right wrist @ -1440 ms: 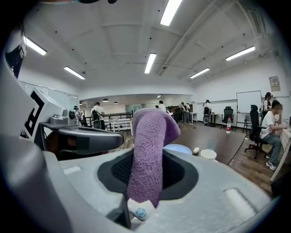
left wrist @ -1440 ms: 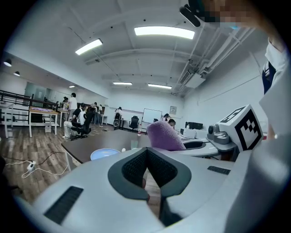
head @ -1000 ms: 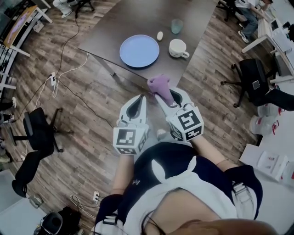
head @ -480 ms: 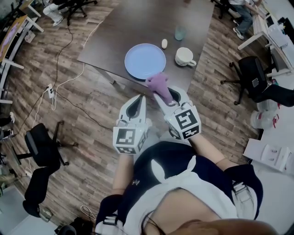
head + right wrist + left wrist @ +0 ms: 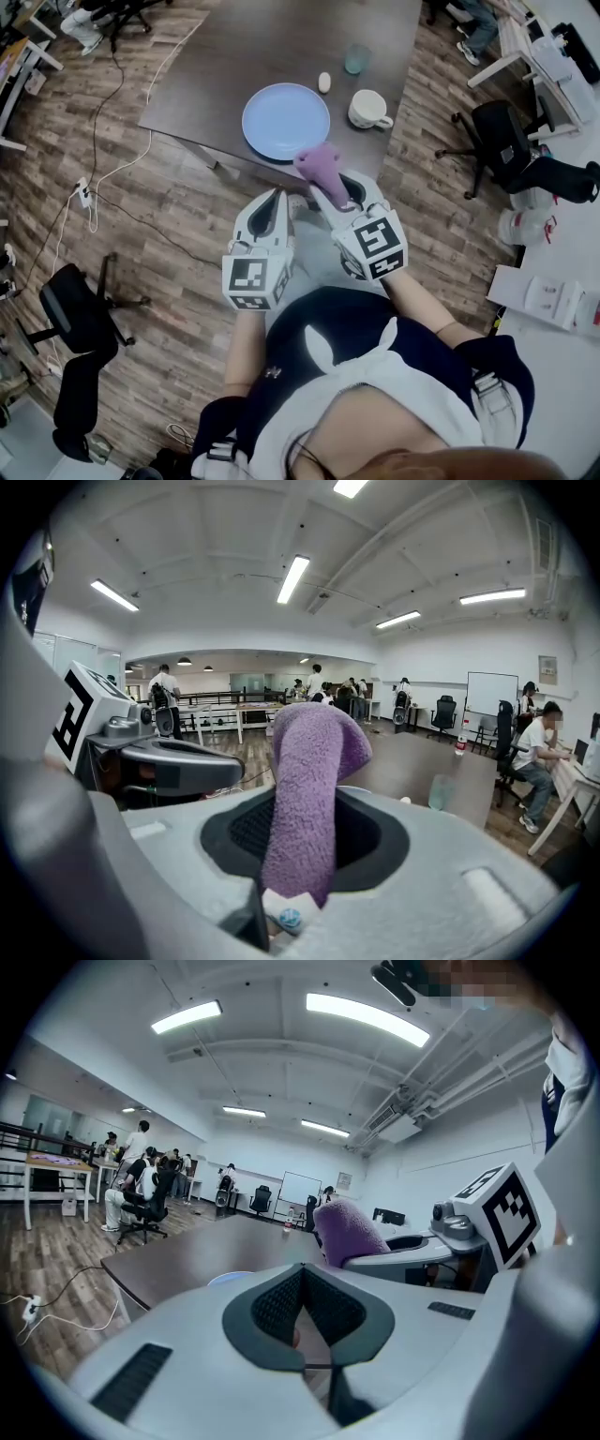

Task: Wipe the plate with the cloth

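A light blue plate [image 5: 286, 120] lies on the dark brown table [image 5: 216, 66], near its front edge. A purple cloth [image 5: 319, 167] sticks up out of my right gripper [image 5: 334, 190], which is shut on it; the cloth's tip hangs over the table edge just short of the plate's rim. In the right gripper view the cloth [image 5: 309, 780] stands upright between the pads. My left gripper [image 5: 274, 199] is beside the right one, short of the table, shut with nothing in it. Its pads [image 5: 281, 1302] meet at the tips in the left gripper view.
A white mug [image 5: 367, 109], a clear glass [image 5: 356, 58] and a small white oval object [image 5: 324, 82] stand behind and right of the plate. Office chairs [image 5: 502, 141] [image 5: 75, 305] and floor cables [image 5: 94, 178] flank the table. People sit at desks further off.
Both grippers have moved forward towards the table together. The plate now lies closer to the cloth's tip. The grip on the cloth is unchanged.
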`<state>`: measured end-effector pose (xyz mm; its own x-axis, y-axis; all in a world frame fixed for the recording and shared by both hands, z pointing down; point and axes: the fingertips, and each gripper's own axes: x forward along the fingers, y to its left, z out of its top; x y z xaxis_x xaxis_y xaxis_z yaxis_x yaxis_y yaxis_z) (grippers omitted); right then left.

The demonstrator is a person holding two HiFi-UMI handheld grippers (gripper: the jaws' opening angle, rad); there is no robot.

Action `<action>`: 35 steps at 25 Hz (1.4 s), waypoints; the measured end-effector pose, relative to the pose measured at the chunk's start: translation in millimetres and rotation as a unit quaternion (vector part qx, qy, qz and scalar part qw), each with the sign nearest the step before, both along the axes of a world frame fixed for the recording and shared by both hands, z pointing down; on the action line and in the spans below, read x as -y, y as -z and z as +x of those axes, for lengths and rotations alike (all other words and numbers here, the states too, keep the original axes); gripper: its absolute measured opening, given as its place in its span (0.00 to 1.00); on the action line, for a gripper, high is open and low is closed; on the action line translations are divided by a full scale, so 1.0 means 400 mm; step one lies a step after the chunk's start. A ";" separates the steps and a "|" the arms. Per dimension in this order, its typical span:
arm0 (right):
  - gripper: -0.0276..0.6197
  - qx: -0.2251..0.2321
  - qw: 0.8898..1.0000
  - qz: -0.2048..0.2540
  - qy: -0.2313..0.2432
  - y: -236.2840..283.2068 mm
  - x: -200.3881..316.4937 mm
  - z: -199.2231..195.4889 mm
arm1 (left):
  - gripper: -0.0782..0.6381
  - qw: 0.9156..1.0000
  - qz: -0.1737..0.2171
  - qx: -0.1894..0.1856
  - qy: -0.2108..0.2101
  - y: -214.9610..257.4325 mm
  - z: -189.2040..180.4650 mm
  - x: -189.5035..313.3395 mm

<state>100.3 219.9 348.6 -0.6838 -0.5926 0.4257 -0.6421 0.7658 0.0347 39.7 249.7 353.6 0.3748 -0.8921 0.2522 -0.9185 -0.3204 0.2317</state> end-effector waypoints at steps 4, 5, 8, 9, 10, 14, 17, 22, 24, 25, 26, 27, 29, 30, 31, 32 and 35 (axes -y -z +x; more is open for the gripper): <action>0.24 -0.008 1.000 -0.016 -0.002 -0.029 0.029 -0.016 | 0.12 0.999 -0.031 -0.019 0.027 -0.032 -0.035 0.030; 0.24 -0.011 1.000 -0.019 -0.002 -0.036 0.037 -0.022 | 0.12 0.999 -0.034 -0.024 0.030 -0.036 -0.043 0.039; 0.24 -0.017 1.000 -0.023 0.002 -0.051 0.064 -0.038 | 0.11 0.999 -0.033 -0.020 0.019 -0.039 -0.053 0.065; 0.24 -0.018 1.000 -0.024 0.002 -0.055 0.076 -0.043 | 0.12 0.999 -0.031 -0.015 0.013 -0.038 -0.055 0.076; 0.24 -0.020 0.999 -0.025 0.001 -0.058 0.089 -0.049 | 0.12 0.999 -0.030 -0.012 0.007 -0.037 -0.058 0.087; 0.24 -0.028 0.999 -0.027 -0.002 -0.066 0.152 -0.071 | 0.12 0.999 -0.031 -0.007 -0.011 -0.041 -0.075 0.147; 0.24 -0.032 0.999 -0.028 -0.002 -0.072 0.213 -0.089 | 0.12 0.999 -0.033 -0.002 -0.014 -0.050 -0.100 0.204; 0.25 -0.050 0.998 -0.036 -0.001 -0.094 0.309 -0.090 | 0.12 0.999 -0.045 0.004 -0.021 -0.072 -0.123 0.281; 0.24 -0.057 0.998 -0.039 -0.003 -0.110 0.345 -0.099 | 0.12 0.998 -0.052 0.008 -0.017 -0.087 -0.145 0.310; 0.24 -0.061 0.997 -0.040 -0.004 -0.119 0.362 -0.104 | 0.12 0.998 -0.055 0.009 -0.014 -0.096 -0.156 0.323; 0.24 -0.066 0.997 -0.039 -0.005 -0.128 0.379 -0.110 | 0.12 0.998 -0.059 0.008 -0.012 -0.105 -0.166 0.337; 0.25 -0.072 0.997 -0.038 -0.005 -0.136 0.396 -0.115 | 0.12 0.998 -0.063 0.008 -0.011 -0.114 -0.173 0.351; 0.25 -0.085 0.996 -0.039 -0.005 -0.155 0.430 -0.124 | 0.12 0.997 -0.069 0.010 -0.015 -0.131 -0.181 0.378; 0.25 -0.089 0.995 -0.041 -0.007 -0.165 0.446 -0.127 | 0.12 0.997 -0.072 0.012 -0.018 -0.141 -0.182 0.390; 0.25 -0.093 0.995 -0.043 -0.009 -0.175 0.459 -0.129 | 0.12 0.997 -0.074 0.015 -0.021 -0.150 -0.183 0.401; 0.25 -0.096 0.994 -0.046 -0.011 -0.185 0.472 -0.131 | 0.11 0.997 -0.076 0.019 -0.024 -0.160 -0.184 0.410; 0.25 -0.108 0.993 -0.049 -0.014 -0.211 0.505 -0.134 | 0.12 0.996 -0.084 0.032 -0.029 -0.189 -0.191 0.436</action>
<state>46.8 17.8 432.9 -0.5534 -0.5593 0.6171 -0.6493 0.7538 0.1010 -36.8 75.1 429.3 0.4023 -0.8129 0.4212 -0.9144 -0.3344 0.2280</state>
